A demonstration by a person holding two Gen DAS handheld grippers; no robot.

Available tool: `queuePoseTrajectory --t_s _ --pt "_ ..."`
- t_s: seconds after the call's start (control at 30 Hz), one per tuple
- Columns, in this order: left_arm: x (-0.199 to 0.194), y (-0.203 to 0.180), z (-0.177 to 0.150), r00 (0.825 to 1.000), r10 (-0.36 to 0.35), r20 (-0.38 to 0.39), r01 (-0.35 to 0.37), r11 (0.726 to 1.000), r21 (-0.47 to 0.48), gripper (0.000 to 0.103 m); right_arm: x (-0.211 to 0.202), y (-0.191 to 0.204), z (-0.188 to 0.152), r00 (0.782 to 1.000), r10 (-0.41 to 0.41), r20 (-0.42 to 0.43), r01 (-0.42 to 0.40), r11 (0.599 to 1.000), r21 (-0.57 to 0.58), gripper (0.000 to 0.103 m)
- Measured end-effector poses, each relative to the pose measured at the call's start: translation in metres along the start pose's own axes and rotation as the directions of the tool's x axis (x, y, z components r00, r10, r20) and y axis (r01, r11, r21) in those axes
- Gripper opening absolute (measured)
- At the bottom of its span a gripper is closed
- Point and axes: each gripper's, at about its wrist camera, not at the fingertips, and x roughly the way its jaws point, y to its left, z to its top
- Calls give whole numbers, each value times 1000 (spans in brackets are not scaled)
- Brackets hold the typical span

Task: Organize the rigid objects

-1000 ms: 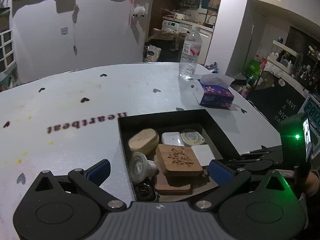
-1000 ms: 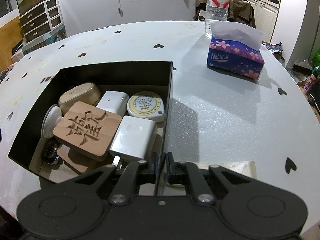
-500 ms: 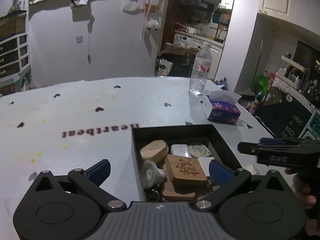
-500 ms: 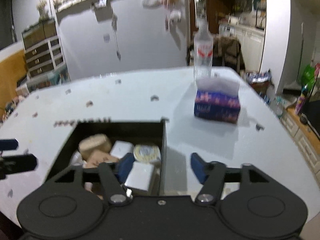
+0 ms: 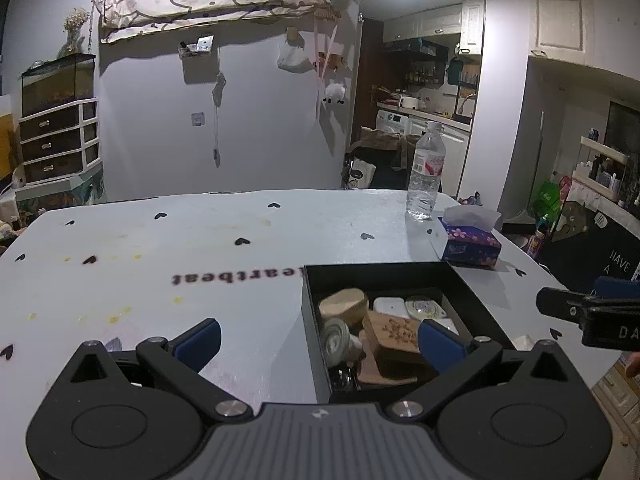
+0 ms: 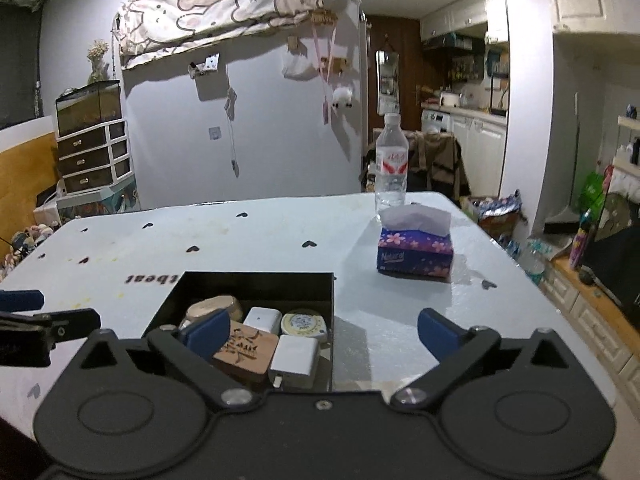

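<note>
The left gripper (image 5: 319,342) sat in the lower part of its own view, its blue-padded fingers (image 5: 199,339) spread wide with nothing gripped between them. The right gripper (image 6: 323,334) filled the bottom of its view the same way, its jaws having just been opening and standing fully apart with nothing pinched. Each tool also showed at the other view's edge.

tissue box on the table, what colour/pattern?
Purple-blue tissue box with pink flowers, white tissue poking out; clearest in the right wrist view.
</note>
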Motion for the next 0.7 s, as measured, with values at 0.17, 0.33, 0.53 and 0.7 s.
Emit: queuePoseTrajectory --t_s 0.17,0.33,0.53,0.7 --pt "-15 -2 -16 1000 15 28 -15 1000 1 103 -18 3 -16 1000 -11 17 11 1000 -16 103" --pt "-29 -6 -32 999 14 44 -14 1000 8 103 -35 5 -31 999 -25 28 26 999 -27 103" --pt "-48 -7 -43 998 18 63 -16 1000 -22 103 -58 4 -41 998 -24 59 25 1000 -18 103" --pt "-61 -10 -49 996 37 84 -36 999 -11 103 -74 6 -43 996 -20 86 24 999 -41 103"
